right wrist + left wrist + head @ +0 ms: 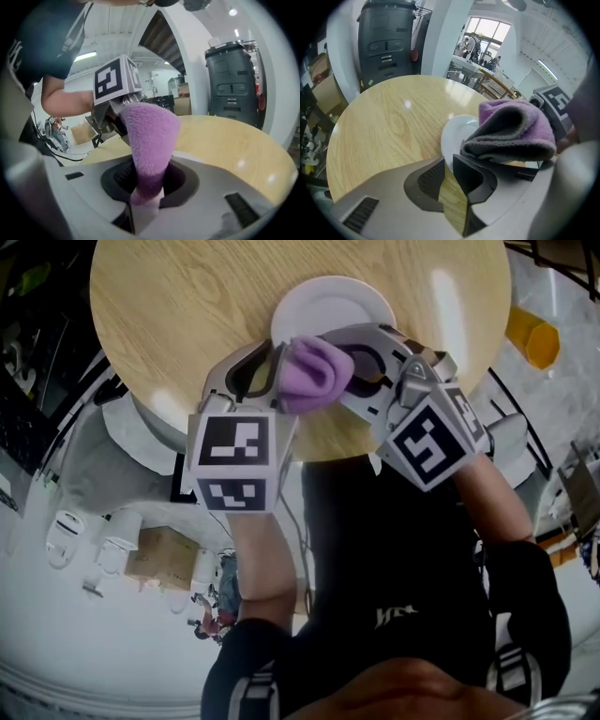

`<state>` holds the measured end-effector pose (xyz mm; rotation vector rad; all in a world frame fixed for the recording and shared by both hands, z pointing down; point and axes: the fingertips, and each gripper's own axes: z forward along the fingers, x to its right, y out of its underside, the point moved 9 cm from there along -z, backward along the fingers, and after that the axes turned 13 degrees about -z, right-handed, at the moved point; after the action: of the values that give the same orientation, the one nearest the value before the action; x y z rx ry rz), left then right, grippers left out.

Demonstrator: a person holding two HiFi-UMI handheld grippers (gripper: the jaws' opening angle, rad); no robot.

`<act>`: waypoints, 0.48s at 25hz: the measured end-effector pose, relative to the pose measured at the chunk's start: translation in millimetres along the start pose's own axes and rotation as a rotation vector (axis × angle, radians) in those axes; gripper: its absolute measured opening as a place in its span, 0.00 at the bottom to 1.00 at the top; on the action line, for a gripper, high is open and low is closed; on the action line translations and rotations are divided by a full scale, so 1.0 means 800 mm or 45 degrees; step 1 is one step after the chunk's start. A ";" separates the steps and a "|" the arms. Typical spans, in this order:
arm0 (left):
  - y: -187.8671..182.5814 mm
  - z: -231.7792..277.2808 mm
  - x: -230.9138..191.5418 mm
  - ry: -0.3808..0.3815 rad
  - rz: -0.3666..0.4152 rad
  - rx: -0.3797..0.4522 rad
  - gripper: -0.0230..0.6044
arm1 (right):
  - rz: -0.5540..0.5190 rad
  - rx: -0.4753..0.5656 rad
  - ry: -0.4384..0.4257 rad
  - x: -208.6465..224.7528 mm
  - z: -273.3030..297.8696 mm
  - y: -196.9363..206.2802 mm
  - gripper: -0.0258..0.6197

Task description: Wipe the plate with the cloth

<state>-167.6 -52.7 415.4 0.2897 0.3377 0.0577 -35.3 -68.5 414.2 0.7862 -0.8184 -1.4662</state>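
Observation:
A white plate point(328, 306) lies near the front edge of a round wooden table point(187, 306). My left gripper point(270, 360) comes at the plate's left rim. In the left gripper view its jaws point(447, 161) stand narrowly apart with the plate point(454, 133) rim running in between their tips, so it is shut on that rim. My right gripper point(330, 354) reaches in from the right, shut on a folded purple cloth point(314, 371). The cloth point(150, 136) rises out of those jaws point(147, 187). It hangs over the plate's near edge, close beside the left gripper, and the cloth point(515, 126) hides that part of the plate.
A tall dark grey bin point(386, 33) stands beyond the table's far side. A yellow object point(532, 337) sits on the floor to the right, a cardboard box point(164, 554) to the lower left. The table's front edge runs just under both grippers.

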 end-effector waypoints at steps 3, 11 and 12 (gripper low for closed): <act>0.001 0.000 0.000 -0.003 0.003 0.002 0.13 | -0.074 -0.077 -0.006 0.004 -0.006 0.006 0.19; 0.002 0.000 -0.002 0.008 0.002 0.001 0.13 | -0.098 -0.227 0.089 0.019 -0.070 0.030 0.19; 0.002 0.000 -0.002 0.008 0.001 0.001 0.13 | -0.088 -0.245 0.106 0.021 -0.076 0.032 0.19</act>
<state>-168.9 -51.6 416.2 0.2908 0.3435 0.0595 29.1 -88.1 404.3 0.7308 -0.5825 -1.5376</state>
